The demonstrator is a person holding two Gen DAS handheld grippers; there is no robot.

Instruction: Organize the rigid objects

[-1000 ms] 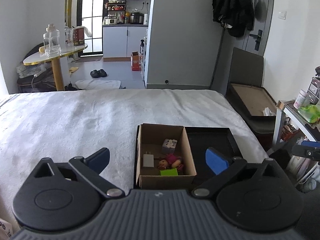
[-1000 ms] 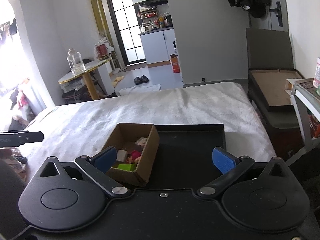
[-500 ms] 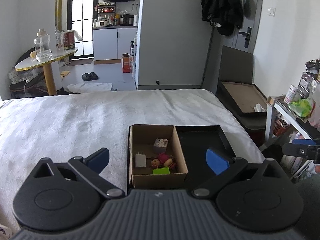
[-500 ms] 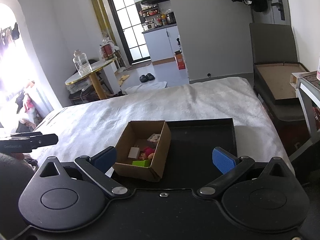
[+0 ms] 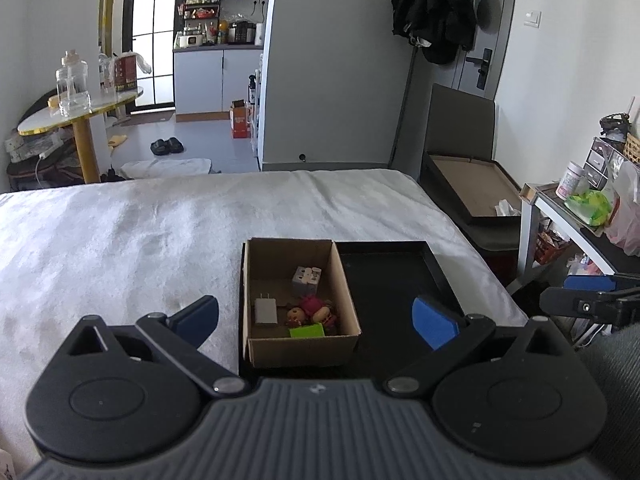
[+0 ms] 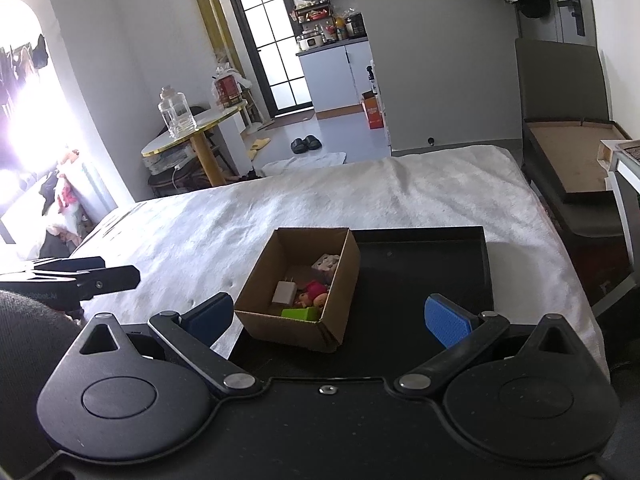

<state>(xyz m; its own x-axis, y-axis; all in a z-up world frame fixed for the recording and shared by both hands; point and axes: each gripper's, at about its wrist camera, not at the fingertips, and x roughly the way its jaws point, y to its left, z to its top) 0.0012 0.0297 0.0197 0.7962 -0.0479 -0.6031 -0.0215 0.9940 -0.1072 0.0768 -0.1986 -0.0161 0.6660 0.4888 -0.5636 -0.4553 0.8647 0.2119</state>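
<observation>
Small studio flat, with a white blanket over the bed and a black tray laid on it near the edge. A cardboard box stands in the tray's left half, holding a white charger, a pale cube, a little doll and a green block. Left gripper and right gripper both hang above with jaws spread wide, holding nothing. My worry is that the stuff's crammed together, so a grab could snag two pieces or tip that light box.

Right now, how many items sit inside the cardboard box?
4 visible: a white charger plug at the left, a pale cube toy toward the back, a small doll beside the plug, a green block in front. Smaller ones may hide beneath.
</observation>
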